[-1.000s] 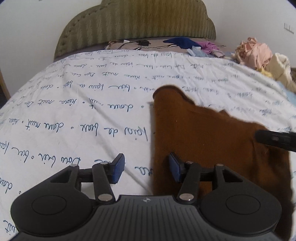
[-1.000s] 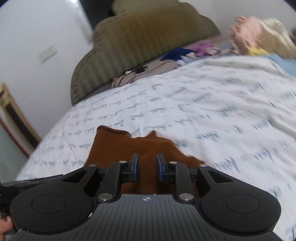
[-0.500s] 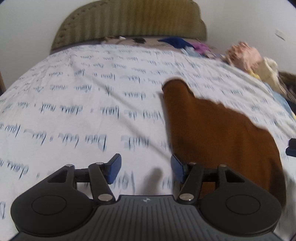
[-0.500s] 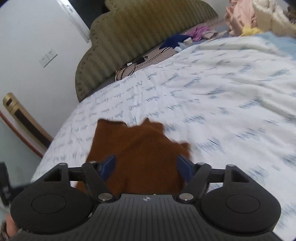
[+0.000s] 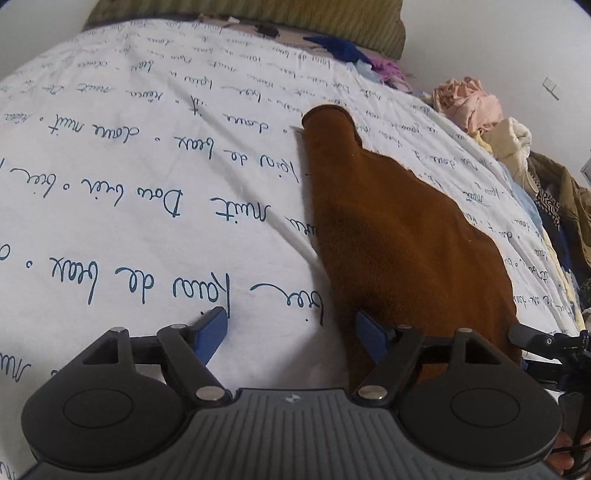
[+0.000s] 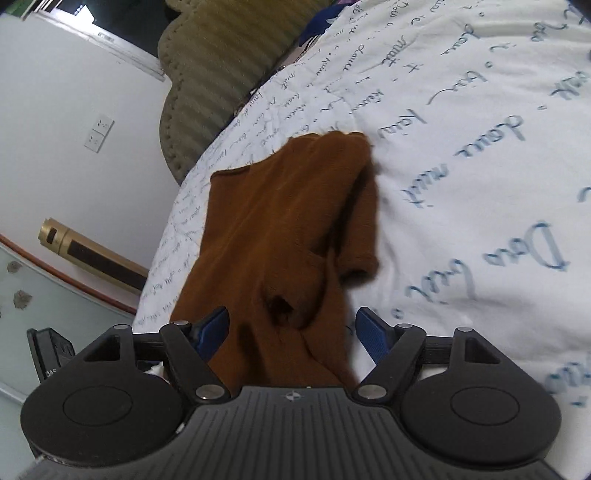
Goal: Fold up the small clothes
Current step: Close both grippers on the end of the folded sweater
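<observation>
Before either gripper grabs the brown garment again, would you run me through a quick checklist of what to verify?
1. Left gripper open: ok.
2. Right gripper open: ok.
3. Brown garment released by both: ok, no pads pinch it.
4. Garment lying flat: not ok, a sleeve is bunched over the body near the right gripper.
5. Garment fully on the printed sheet: cannot tell, its near edge is hidden.
6. Clothes pile apart from the garment: ok.

Near end of brown garment point(image 5: 399, 236) hidden under left gripper point(image 5: 291, 332) body. Headboard point(image 5: 258, 14) cut by top edge. Clothes heap point(image 5: 517, 147) at bed's right edge cut off. Right view: garment folds blurred.
</observation>
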Demonstrator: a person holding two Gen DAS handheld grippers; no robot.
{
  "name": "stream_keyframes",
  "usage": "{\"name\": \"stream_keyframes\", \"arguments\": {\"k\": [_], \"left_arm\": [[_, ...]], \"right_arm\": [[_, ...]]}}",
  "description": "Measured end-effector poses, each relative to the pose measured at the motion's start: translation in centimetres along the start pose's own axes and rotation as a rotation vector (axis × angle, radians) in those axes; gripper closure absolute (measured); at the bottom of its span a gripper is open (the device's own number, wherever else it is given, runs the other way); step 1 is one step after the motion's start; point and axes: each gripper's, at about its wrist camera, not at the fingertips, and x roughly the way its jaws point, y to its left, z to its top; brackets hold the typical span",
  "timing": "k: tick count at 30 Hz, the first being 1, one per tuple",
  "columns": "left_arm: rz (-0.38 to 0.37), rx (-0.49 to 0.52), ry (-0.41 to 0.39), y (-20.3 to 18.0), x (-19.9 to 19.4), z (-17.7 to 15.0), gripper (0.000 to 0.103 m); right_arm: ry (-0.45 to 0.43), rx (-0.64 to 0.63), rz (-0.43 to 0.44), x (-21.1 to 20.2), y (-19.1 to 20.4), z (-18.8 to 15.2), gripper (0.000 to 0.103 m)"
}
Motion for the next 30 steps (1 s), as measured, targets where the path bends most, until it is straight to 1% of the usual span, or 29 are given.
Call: {"name": "stream_keyframes", "arguments": {"k": [3,4,6,7,8,11,14,15,17,18,20,21,22,23,24,25,27,30], "left_arm": [[-0.048,-0.016,-0.006,0.8,-1.1,0.1,0.026],[-0.074,-0.033,0.002,1.2,-1.3,0.2,0.026],[-0.16,-0.085,0.042,1.8,-1.0,0.6,0.026],[-0.189,-0.103,0.067,1.8,-0.6,0.8,0.026],[-0.198,-0.113,0.085,1.5,-0.2,1.0,0.026],[-0.213,-0.085,0.088,0.0,0.6,1.3,0.026],[-0.262,-0.062,0.103,-1.5,1.0,1.5,0.026],[-0.261,-0.048,0.109,-2.1,1.3,1.5,0.026],[-0.229,-0.04,0.125,-2.7,2.0,1.5,0.026],[-0.228,-0.04,0.131,-2.8,2.4,1.4,0.026],[-0.226,-0.044,0.154,-2.9,3.4,1.0,0.027],[-0.228,-0.046,0.147,-2.9,3.5,0.8,0.027],[-0.23,-0.042,0.139,-3.0,3.4,0.6,0.028],[-0.229,-0.043,0.14,-3.0,3.2,0.5,0.037],[-0.232,-0.049,0.147,-2.9,3.1,0.5,0.053],[-0.247,-0.066,0.164,-2.6,3.2,0.5,0.059],[-0.287,-0.126,0.184,-1.7,3.4,0.6,0.071],[-0.322,-0.188,0.197,-0.8,3.5,0.7,0.075]], "right_arm": [[-0.022,-0.032,-0.043,-0.7,0.6,-0.2,0.027],[-0.013,-0.033,-0.039,-1.1,0.3,-0.3,0.027],[0.019,0.032,0.01,-1.1,-0.8,-0.2,0.027],[0.027,0.052,0.032,-1.1,-1.1,-0.2,0.027],[0.023,0.063,0.039,-0.9,-1.2,-0.1,0.027],[0.005,0.102,0.074,-0.2,-1.3,0.2,0.027],[-0.003,0.122,0.101,0.5,-1.3,0.5,0.027],[-0.005,0.124,0.105,0.7,-1.3,0.6,0.027],[-0.001,0.128,0.113,1.4,-1.4,0.9,0.027],[0.006,0.123,0.108,1.8,-1.3,1.0,0.028],[0.023,0.092,0.091,2.5,-0.8,1.3,0.028],[0.039,0.066,0.084,2.8,-0.4,1.3,0.028],[0.056,0.04,0.072,3.0,0.0,1.3,0.031],[0.072,0.024,0.06,3.2,0.2,1.2,0.043],[0.087,0.024,0.048,3.5,0.3,1.0,0.052],[0.103,0.037,0.048,3.7,0.1,0.9,0.069],[0.112,0.076,0.077,3.7,-0.5,0.6,0.074],[0.081,0.115,0.104,3.3,-0.6,0.3,0.075]]}}
